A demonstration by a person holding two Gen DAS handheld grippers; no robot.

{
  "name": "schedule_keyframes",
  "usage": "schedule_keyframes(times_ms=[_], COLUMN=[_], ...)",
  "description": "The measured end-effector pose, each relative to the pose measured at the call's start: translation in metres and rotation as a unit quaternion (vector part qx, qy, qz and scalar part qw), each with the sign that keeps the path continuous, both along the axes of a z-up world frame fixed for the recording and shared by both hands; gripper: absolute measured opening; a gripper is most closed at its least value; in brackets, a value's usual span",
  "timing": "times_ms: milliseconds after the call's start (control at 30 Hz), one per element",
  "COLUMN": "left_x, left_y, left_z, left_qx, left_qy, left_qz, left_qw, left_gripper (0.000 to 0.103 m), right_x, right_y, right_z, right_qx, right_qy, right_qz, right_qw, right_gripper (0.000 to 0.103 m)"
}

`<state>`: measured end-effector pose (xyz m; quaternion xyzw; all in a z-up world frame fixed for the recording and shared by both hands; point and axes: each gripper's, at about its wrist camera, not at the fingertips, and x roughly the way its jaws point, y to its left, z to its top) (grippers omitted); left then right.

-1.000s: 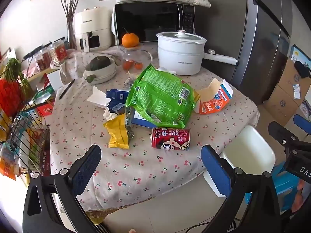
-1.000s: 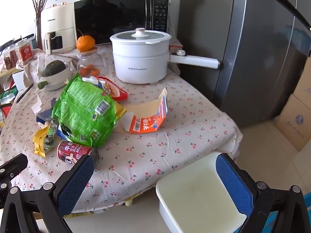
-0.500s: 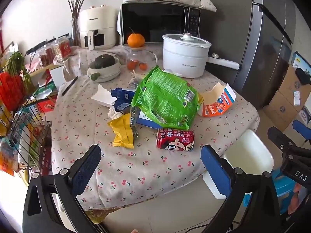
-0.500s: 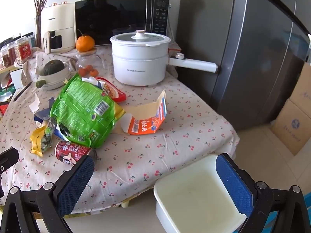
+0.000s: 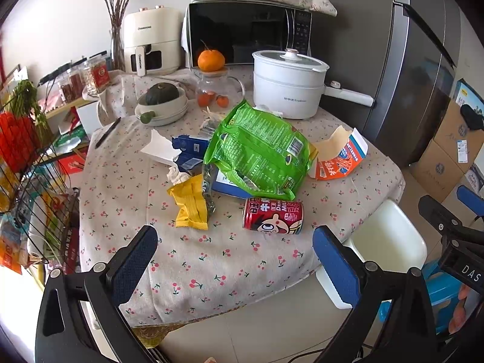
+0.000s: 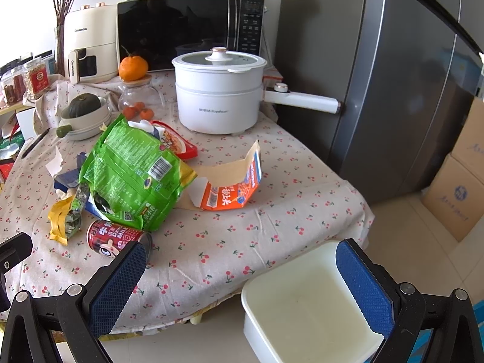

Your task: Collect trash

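Note:
Trash lies on the cherry-print tablecloth (image 5: 211, 260): a red can (image 5: 273, 216) on its side, a big green bag (image 5: 257, 151), a yellow wrapper (image 5: 190, 202), a torn orange carton (image 5: 338, 157) and blue-and-white torn packaging (image 5: 181, 149). In the right wrist view I see the can (image 6: 116, 237), green bag (image 6: 133, 169), carton (image 6: 230, 187) and yellow wrapper (image 6: 59, 217). My left gripper (image 5: 234, 260) is open and empty, short of the can. My right gripper (image 6: 242, 275) is open and empty, over the table's edge and a white bin (image 6: 305, 305).
A white electric pot (image 5: 289, 84), microwave (image 5: 248, 30), air fryer (image 5: 151, 42), glass jar with an orange on top (image 5: 216, 90) and a bowl with a squash (image 5: 161, 103) stand at the back. A wire rack (image 5: 33, 199) is left, a fridge (image 6: 393, 75) right, cardboard boxes (image 6: 456, 190) beyond.
Both grippers have moved a little toward the table and slightly up; the trash appears nearer. Nothing on the table has moved. Both jaws stay open.

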<state>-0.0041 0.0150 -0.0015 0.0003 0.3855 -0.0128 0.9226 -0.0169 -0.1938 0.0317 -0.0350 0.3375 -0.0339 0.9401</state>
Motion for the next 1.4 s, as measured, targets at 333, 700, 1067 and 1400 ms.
schedule_keyframes(times_ms=[333, 700, 1067, 1400], left_x=[0.0004, 0.0011, 0.0005, 0.0003], left_y=[0.0009, 0.0053, 0.0060, 0.0063], left_z=[-0.0043, -0.0040, -0.0043, -0.0045], left_qx=[-0.002, -0.005, -0.005, -0.005], left_qy=[0.002, 0.005, 0.005, 0.004], left_qz=[0.002, 0.007, 0.007, 0.007], left_qw=[1.0000, 1.0000, 1.0000, 1.0000], left_gripper=[0.103, 0.103, 0.103, 0.103], right_x=[0.0004, 0.0009, 0.0000, 0.0000], right_y=[-0.0024, -0.0037, -0.0037, -0.0034], right_z=[0.0014, 0.0006, 0.0001, -0.0003], right_qx=[0.000, -0.003, -0.004, -0.005], right_qy=[-0.001, -0.003, -0.003, -0.003], right_qz=[-0.003, -0.007, -0.007, -0.007], right_qw=[1.000, 1.000, 1.000, 1.000], right_gripper=[0.103, 0.103, 0.103, 0.103])
